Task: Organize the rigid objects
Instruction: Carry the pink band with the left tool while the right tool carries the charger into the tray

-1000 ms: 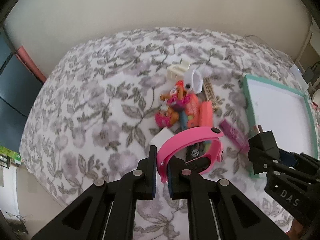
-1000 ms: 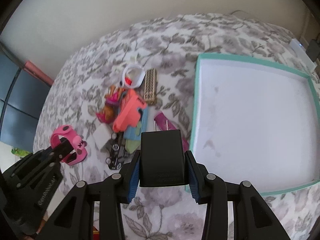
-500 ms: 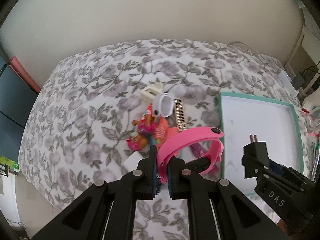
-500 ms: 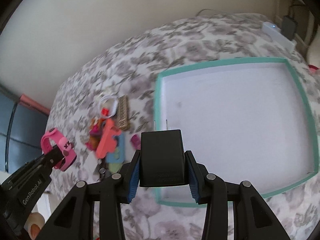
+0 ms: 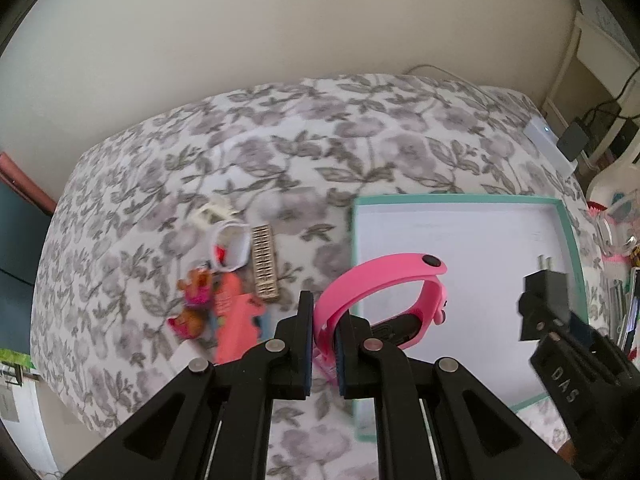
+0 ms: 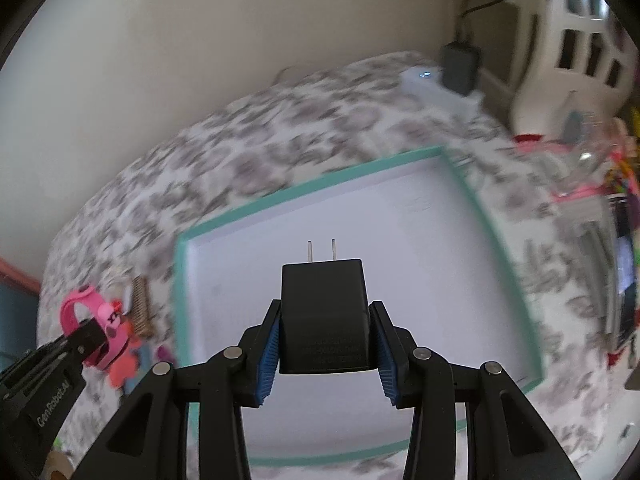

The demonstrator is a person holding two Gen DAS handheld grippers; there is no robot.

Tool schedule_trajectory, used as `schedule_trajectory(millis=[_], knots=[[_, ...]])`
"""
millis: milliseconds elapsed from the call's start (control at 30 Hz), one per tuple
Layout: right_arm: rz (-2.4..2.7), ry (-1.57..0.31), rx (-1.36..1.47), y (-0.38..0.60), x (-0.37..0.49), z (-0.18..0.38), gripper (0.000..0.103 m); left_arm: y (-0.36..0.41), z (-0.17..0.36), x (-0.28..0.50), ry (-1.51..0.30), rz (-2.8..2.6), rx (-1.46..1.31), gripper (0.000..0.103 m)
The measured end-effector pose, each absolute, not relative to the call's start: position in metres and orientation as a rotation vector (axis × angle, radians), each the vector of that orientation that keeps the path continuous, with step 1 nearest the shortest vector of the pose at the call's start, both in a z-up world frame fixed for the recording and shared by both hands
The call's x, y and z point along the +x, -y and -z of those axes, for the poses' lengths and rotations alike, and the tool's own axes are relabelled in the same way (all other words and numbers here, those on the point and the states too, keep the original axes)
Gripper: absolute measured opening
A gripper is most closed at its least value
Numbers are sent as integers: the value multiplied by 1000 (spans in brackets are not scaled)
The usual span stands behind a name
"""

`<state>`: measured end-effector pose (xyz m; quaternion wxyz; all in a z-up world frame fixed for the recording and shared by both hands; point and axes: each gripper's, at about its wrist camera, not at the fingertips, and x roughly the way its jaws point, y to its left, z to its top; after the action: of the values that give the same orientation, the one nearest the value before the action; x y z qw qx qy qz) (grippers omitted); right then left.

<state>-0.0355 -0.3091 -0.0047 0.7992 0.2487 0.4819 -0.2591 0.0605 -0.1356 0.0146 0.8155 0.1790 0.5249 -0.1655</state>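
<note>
the left claw (image 5: 322, 344) is clamped tight on a pink watch band (image 5: 384, 280), held over the near-left edge of the teal-rimmed tray (image 5: 568, 240) on the bed. the right claw (image 6: 324, 344) grips a black plug adapter (image 6: 324, 316) above the tray's white floor. best to lower each well inside the rim, apart, before letting go.

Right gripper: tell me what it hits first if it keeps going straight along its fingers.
Probably the white floor of the teal-rimmed tray. The right gripper holds the black charger, prongs leading, over bare tray; nothing shows between, though depth is unclear.
</note>
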Motion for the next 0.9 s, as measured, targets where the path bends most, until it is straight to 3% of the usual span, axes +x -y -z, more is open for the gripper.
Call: schedule_trajectory(millis=[300,900], knots=[[705,-994,487,346,-49,3,44,179,-3,58,-1101,400,390,9],[726,-1109,456,351,-46,42,44,200,53,52,-1178,429,399,10]])
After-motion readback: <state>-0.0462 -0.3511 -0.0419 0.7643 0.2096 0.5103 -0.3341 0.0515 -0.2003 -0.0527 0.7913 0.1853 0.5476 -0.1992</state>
